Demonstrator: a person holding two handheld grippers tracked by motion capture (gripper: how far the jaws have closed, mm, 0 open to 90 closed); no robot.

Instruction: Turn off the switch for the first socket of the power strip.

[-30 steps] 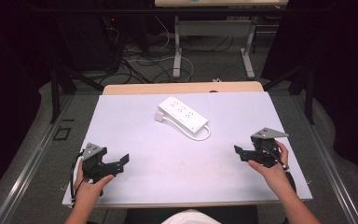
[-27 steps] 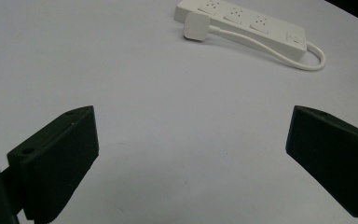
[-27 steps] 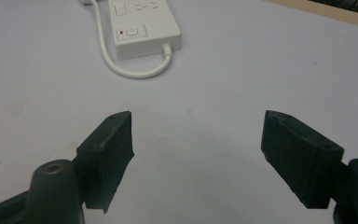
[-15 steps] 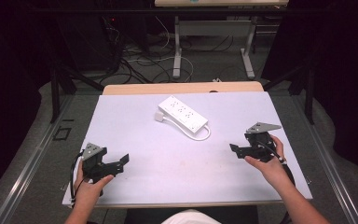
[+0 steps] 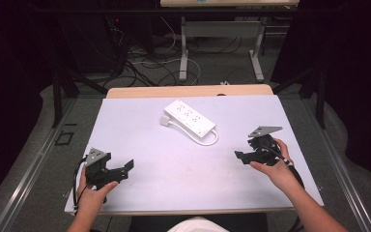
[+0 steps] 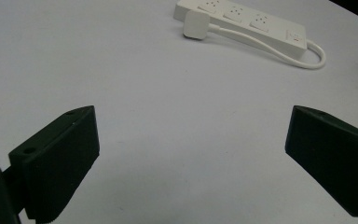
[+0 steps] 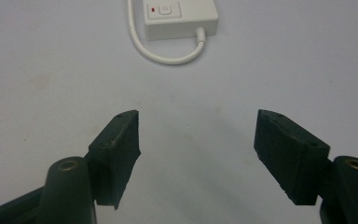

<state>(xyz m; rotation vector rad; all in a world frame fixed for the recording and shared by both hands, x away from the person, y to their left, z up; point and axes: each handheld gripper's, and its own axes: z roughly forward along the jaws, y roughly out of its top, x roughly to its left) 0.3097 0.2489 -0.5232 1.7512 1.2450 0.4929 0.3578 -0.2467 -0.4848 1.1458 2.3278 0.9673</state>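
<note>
A white power strip (image 5: 190,117) lies mid-table, its cord (image 5: 207,140) looped back and plug (image 5: 165,121) resting beside it. The right gripper (image 5: 238,156), jaws apart and just narrowing on nothing, faces it, seemingly lining up; the left gripper (image 5: 128,166) waits wide open.

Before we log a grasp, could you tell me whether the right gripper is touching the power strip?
Apart: the high view shows bare table between the right gripper and the power strip.
</note>
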